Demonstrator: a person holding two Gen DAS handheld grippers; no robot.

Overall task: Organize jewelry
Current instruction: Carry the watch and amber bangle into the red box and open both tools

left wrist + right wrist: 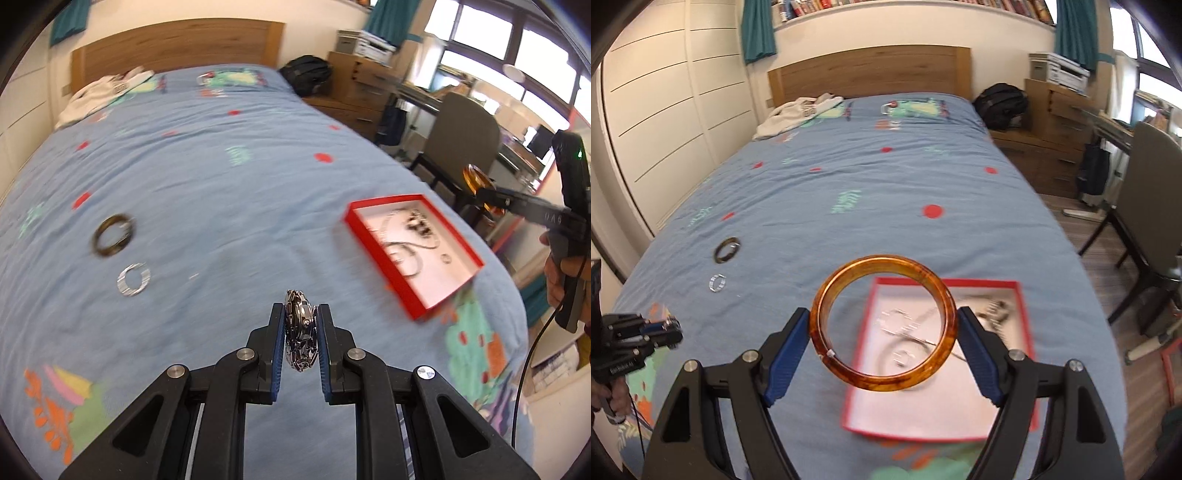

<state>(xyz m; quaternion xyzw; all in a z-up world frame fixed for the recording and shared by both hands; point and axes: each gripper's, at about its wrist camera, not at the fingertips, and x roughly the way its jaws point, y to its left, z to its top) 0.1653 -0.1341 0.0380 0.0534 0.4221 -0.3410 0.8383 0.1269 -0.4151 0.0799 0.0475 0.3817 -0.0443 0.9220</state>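
Above the bed, the left gripper has its jaws clamped on a metal watch. The right gripper has its jaws clamped across an amber bangle, over the red tray.

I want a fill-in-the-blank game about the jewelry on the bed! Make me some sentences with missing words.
1. The left gripper is shut on a shiny silver metal ____.
2. The right gripper holds a round amber-orange ____.
3. The shallow box with necklaces inside has a ____ rim.
4. The dark brown ring-shaped bangle and small silver ring lie on the ____ bedspread.

Missing words: watch; bangle; red; blue
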